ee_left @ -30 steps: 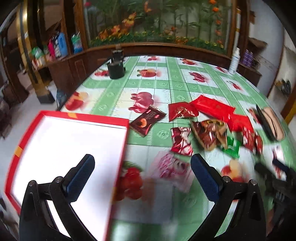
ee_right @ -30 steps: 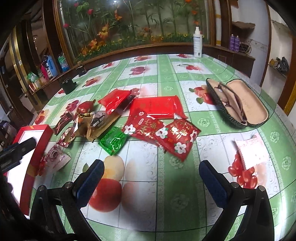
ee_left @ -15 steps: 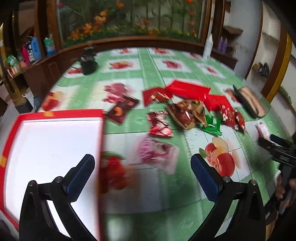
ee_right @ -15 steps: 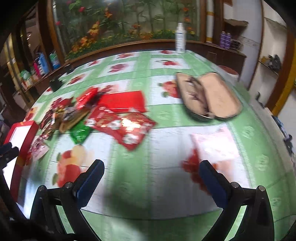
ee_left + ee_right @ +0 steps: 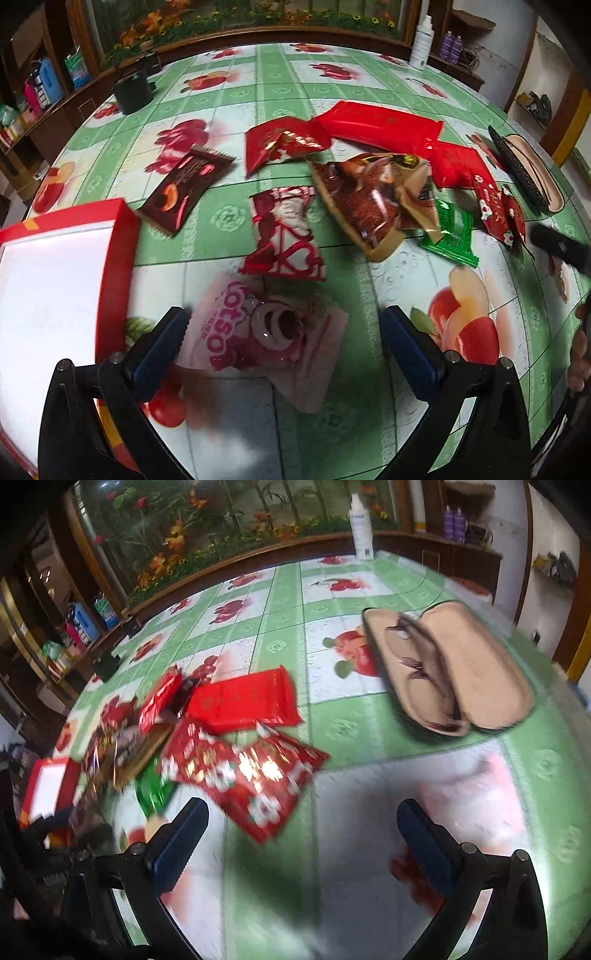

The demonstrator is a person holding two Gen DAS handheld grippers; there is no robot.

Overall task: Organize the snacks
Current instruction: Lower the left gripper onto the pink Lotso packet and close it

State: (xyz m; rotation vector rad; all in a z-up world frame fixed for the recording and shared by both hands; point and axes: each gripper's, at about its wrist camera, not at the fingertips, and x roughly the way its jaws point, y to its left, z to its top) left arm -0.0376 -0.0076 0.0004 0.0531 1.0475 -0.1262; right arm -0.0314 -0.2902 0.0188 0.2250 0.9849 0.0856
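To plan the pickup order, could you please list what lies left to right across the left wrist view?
Red box → brown chocolate packet → pink bear packet → clear brown-cake packet → green packet → glasses case.

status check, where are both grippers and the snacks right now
Left gripper open, straddling the pink snack pack, not gripping. Right gripper open, empty, over bare tablecloth. Red tray empty; other snacks loose on table. Nothing blocking.

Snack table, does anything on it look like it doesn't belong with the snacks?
Yes. An open tan-lined glasses case lies among the packets on the green fruit-print tablecloth, right of the large red foil packet. It is no snack. The packets themselves lie scattered and overlapping.
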